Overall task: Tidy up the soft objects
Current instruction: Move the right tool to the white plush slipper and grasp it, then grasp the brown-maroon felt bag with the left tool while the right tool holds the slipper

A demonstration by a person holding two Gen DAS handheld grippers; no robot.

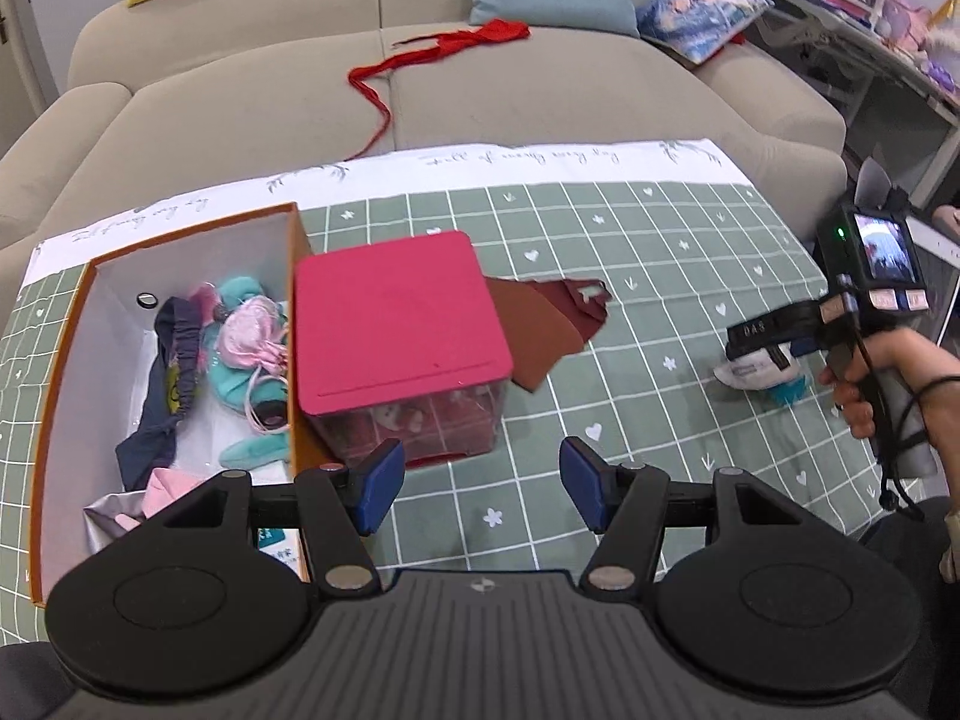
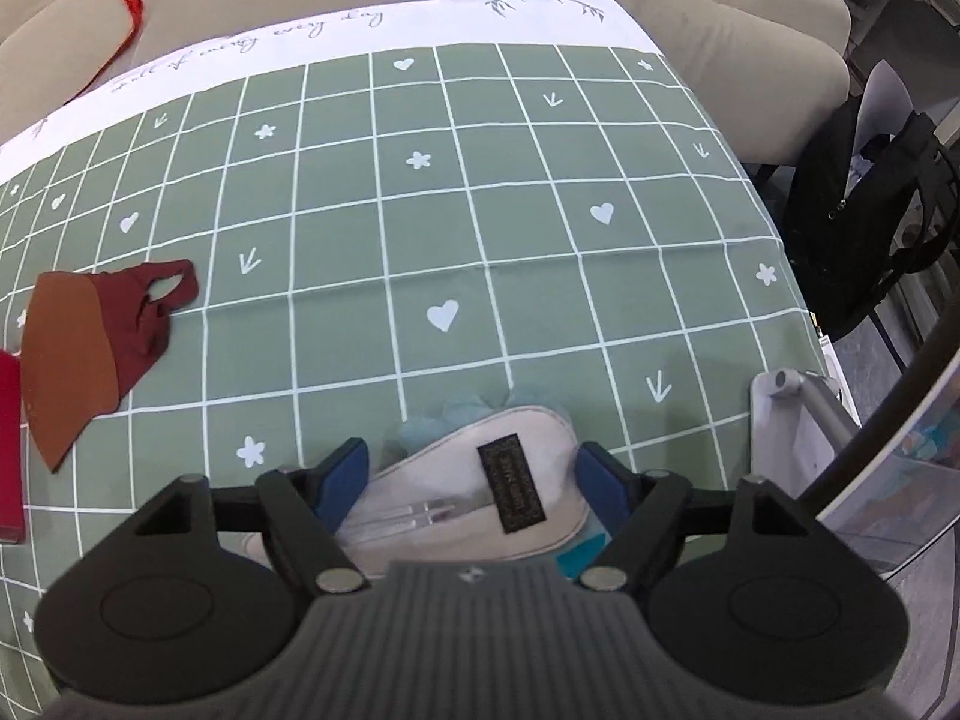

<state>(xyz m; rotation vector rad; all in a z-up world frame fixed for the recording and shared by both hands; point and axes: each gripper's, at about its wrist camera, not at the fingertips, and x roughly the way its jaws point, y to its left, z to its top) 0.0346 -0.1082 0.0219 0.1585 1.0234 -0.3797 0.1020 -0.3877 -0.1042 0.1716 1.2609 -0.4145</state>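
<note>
A white padded soft item with a black label and teal trim (image 2: 444, 480) lies on the green checked cloth (image 2: 480, 198). My right gripper (image 2: 471, 477) points down over it, fingers on either side, open, pads not pressing. The left wrist view shows that gripper (image 1: 756, 348) in a hand over the same item (image 1: 750, 373). My left gripper (image 1: 477, 489) is open and empty above the cloth, in front of a clear box with a pink lid (image 1: 396, 324). An orange box (image 1: 66, 360) on the left holds a pink pouch (image 1: 246, 336), teal pieces and a navy band.
Brown and maroon face masks (image 2: 90, 342) lie behind the pink-lidded box. A red ribbon (image 1: 420, 60) trails over the beige sofa (image 1: 240, 108), with a yellow and a blue cushion behind. A black bag (image 2: 870, 210) stands off the table's right edge.
</note>
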